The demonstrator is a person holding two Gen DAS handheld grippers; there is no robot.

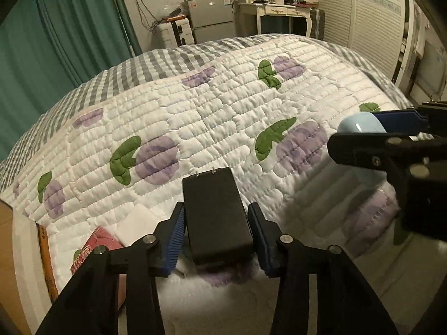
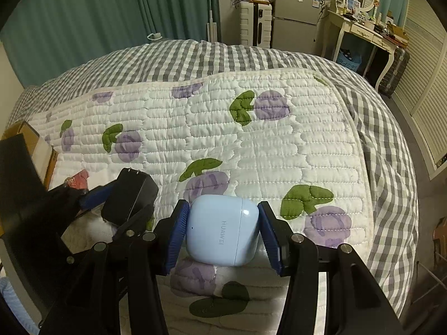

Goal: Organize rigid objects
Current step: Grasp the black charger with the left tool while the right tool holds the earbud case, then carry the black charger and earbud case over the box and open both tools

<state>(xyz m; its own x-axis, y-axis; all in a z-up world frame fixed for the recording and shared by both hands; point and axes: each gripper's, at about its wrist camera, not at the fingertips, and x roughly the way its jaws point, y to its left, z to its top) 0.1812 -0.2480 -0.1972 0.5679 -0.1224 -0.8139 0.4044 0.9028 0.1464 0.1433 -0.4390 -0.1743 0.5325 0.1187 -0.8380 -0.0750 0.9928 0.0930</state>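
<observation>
My left gripper (image 1: pixel 216 220) is shut on a black power adapter (image 1: pixel 216 212) with two metal prongs pointing away, held above the quilted bed (image 1: pixel 223 111). My right gripper (image 2: pixel 222 229) is shut on a light blue earbuds case (image 2: pixel 222 229) marked HUAWEI, held above the quilt. In the left wrist view the right gripper (image 1: pixel 377 136) with the blue case (image 1: pixel 360 122) is at the right. In the right wrist view the left gripper (image 2: pixel 120 195) with the adapter (image 2: pixel 130 195) is at the left.
A red packet (image 1: pixel 95 245) and a white flat block (image 1: pixel 137 223) lie on the quilt's near left corner beside a cardboard box (image 2: pixel 36 145). Beyond the bed stand a small fridge (image 1: pixel 211 19), a white dressing table (image 1: pixel 279 11) and green curtains (image 1: pixel 56 42).
</observation>
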